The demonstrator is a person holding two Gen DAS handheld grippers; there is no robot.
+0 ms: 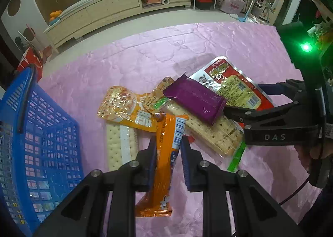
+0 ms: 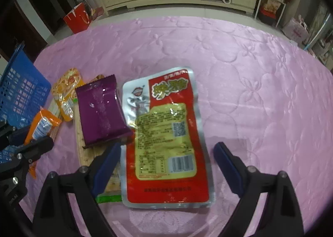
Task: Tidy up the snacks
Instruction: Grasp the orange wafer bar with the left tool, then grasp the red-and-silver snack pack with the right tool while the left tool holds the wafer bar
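Pinching a long orange snack packet (image 1: 165, 153) between its pads, the left gripper (image 1: 168, 147) holds it at the near edge of the snack pile on the pink quilted worktop (image 1: 129, 58); the packet's lower end hangs toward the camera. Behind it lie an orange-and-clear pouch (image 1: 122, 108), a cracker pack with a clear wrapper (image 1: 119, 145) and a longer cracker sleeve with a green end (image 1: 216, 135). A purple wrapped bar (image 1: 195, 99) rests across that sleeve and overlaps the corner of a red-and-silver flat pouch (image 2: 166, 137), which lies face down with its barcode showing. A blue plastic basket (image 1: 37, 133) stands just left of the pile. The right gripper (image 2: 166, 151) hangs spread wide over the red pouch, one pad beside the purple bar's near end, the other over bare cloth to the pouch's right; whether either pad touches anything I cannot tell. A low wooden cabinet (image 1: 116, 6) stands along the far wall.
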